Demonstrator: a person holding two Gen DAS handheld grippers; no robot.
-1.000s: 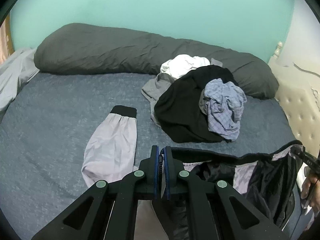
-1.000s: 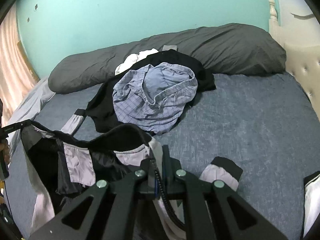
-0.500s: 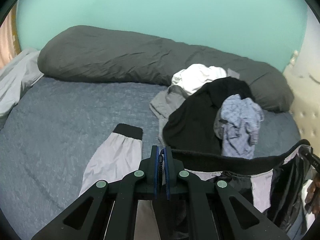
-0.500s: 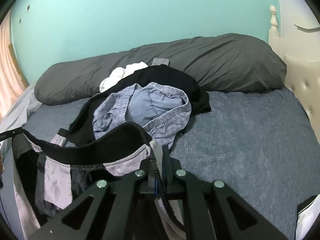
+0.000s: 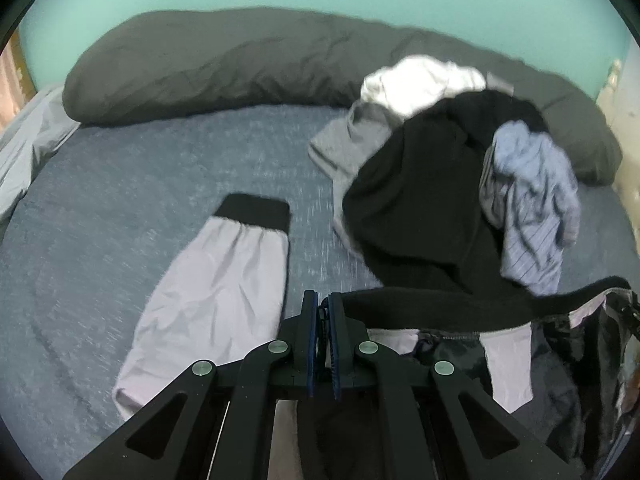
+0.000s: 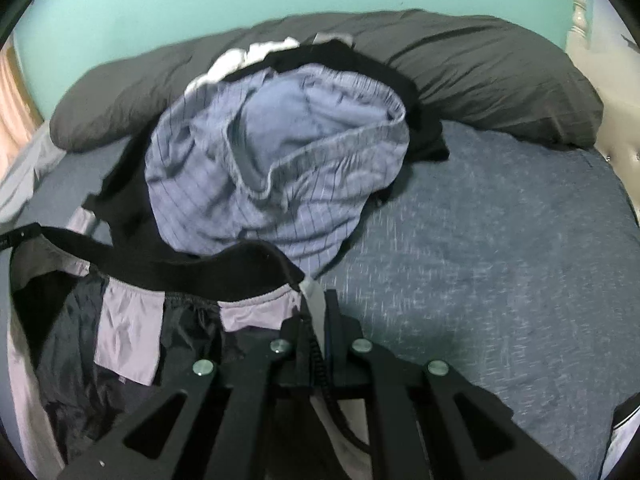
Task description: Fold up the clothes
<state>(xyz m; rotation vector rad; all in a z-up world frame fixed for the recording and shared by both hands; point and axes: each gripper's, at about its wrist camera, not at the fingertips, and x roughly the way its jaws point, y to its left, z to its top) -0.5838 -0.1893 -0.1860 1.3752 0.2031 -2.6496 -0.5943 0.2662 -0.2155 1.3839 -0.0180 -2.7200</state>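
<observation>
While the black hem band (image 5: 440,306) of the lilac-and-black jacket (image 6: 128,344) runs taut from one pair of tongs to the other, its long axis lies straight across both views, and that is the relation the next move depends on. In the left wrist view the left gripper (image 5: 323,312) sits at lower centre, its jaws pressed together on the band's end, and the band stretches away to the lower right edge of the frame. In the right wrist view the right gripper (image 6: 316,312) is likewise clamped on the band's other end at lower centre, with the band running off to the left edge. The jacket body hangs below the band, between the two tools, so neither hand is nearer; each holds its own corner.

One sleeve (image 5: 216,280) already lies flat on the blue bedsheet (image 5: 120,184) at centre left of the left view, its black cuff pointing toward the upper frame. The pile of unfolded clothes (image 6: 276,156) sits just beyond the band, in the upper middle. In my judgement, laying the jacket flat calls for keeping the band level and short of that pile.
</observation>
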